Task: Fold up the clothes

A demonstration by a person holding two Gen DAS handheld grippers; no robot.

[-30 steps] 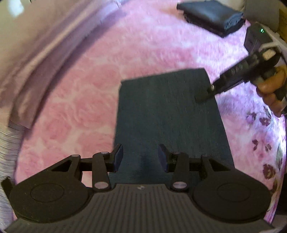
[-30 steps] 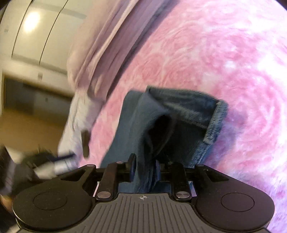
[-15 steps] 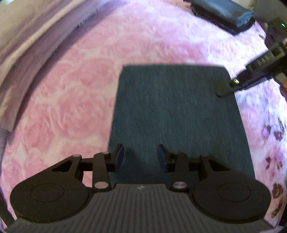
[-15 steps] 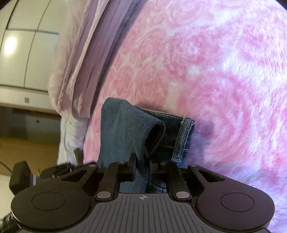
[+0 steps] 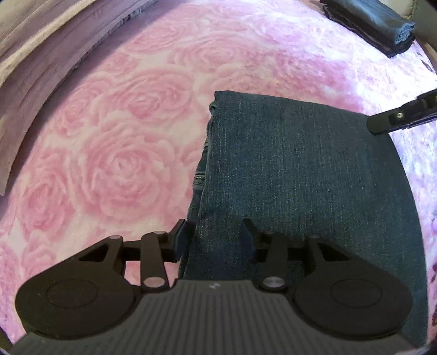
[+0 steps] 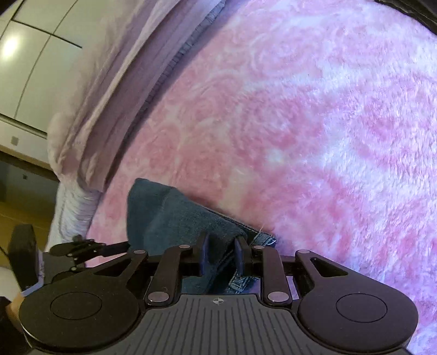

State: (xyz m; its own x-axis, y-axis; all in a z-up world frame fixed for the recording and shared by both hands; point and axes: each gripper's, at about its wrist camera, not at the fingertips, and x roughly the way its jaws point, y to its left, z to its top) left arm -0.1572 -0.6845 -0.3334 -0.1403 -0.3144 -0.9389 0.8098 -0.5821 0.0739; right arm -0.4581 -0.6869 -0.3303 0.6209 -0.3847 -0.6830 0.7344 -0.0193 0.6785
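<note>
The left gripper [image 5: 214, 237] points steeply down over the near left edge of the folded jeans [image 5: 300, 177], its jaws partly apart with denim bunched between them; whether the pads actually press on the cloth cannot be told from this view, and the jaws have just been opening a little. The right gripper [image 6: 220, 255] is clamped on a thick fold of the same jeans [image 6: 177, 218], the pads squeezing the layered denim, with a stitched hem showing just beside the right pad; its jaws too have just eased apart slightly, the cloth between them.

The jeans lie flat as a dark blue rectangle on the pink rose-patterned blanket [image 5: 114, 153], which covers the bed. In the left wrist view, the right gripper's finger [image 5: 401, 117] reaches the far right corner of the jeans. Beyond the jeans, at the far right of the blanket, sits a stack of folded dark clothes [image 5: 374, 24], well apart from the jeans. To the left of the jeans, past the blanket's edge, runs a pale lilac bedsheet [image 6: 109, 90] in long creases.
</note>
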